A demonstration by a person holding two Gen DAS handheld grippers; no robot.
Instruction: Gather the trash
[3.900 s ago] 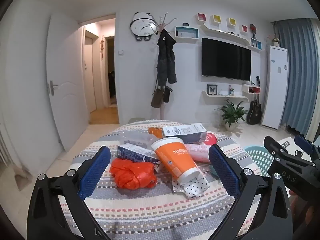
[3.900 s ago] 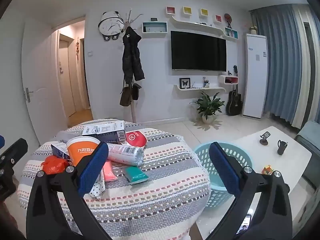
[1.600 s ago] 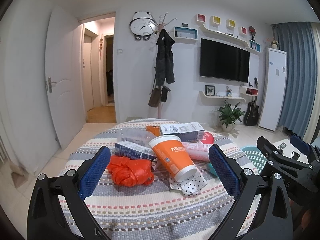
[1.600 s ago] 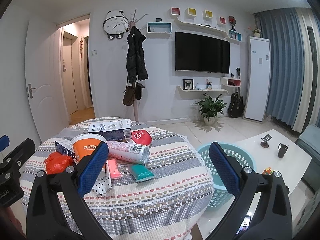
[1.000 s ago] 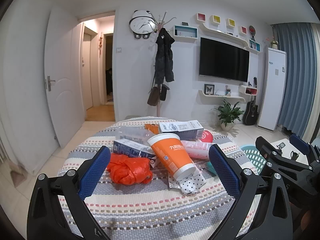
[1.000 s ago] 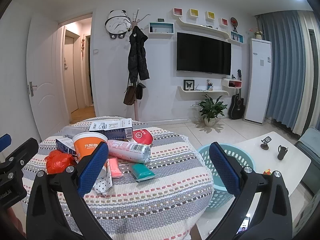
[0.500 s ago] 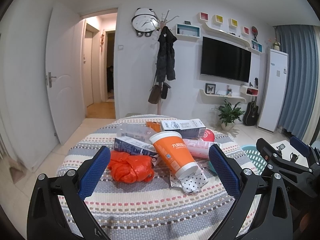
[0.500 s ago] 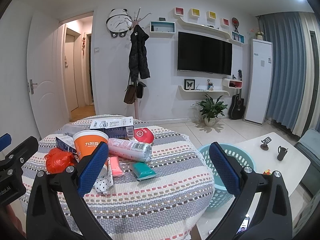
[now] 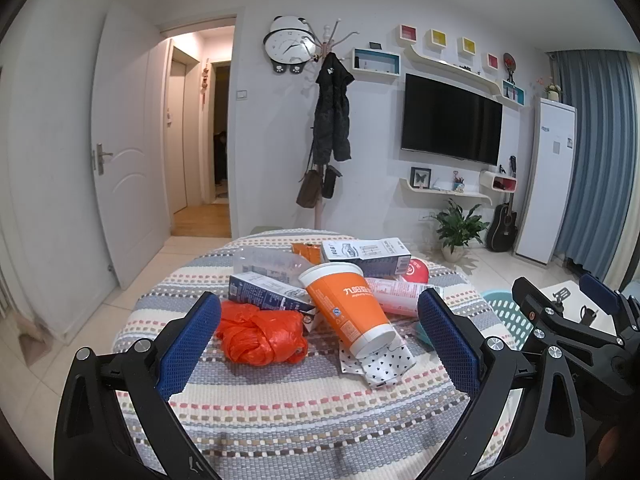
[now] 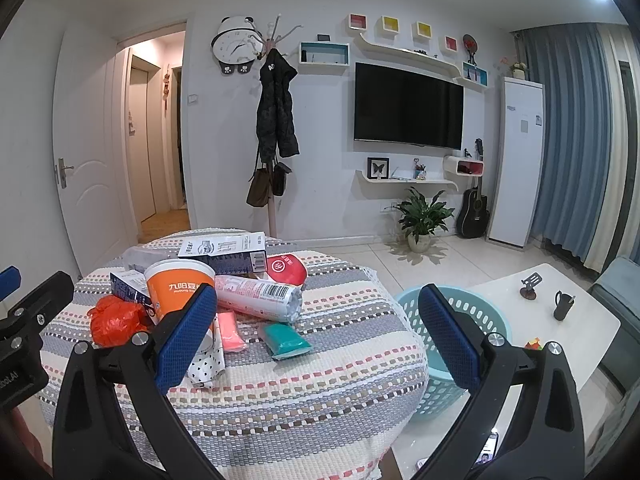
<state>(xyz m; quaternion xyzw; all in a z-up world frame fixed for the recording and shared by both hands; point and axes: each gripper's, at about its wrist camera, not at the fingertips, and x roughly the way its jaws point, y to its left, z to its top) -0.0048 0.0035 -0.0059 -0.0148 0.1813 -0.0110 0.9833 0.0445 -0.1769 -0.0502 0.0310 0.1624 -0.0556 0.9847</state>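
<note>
Living room, round table (image 9: 304, 408) with striped cloth, TV (image 10: 408, 106) and coat rack (image 9: 332, 120) on the far wall. Trash sits piled mid-table: orange cup (image 9: 346, 306) tipped on its side over a dotted wrapper (image 9: 384, 364), orange bag (image 9: 262, 334) just left of it, blue carton (image 9: 268, 292) behind the bag, clear bottle (image 9: 268, 260) further back, long box (image 9: 366, 256) on top at the rear, red lid (image 10: 286, 268) beside it. Pink tube (image 10: 260, 292) lies across the middle, pink bar (image 10: 230, 332) and teal packet (image 10: 286, 340) near the front. Teal basket (image 10: 476, 312) stands on the floor right of the table. My left gripper (image 9: 318, 334) hangs wide open above the near edge, holding nothing. My right gripper (image 10: 316, 330) is also wide open and empty, between table and basket.
</note>
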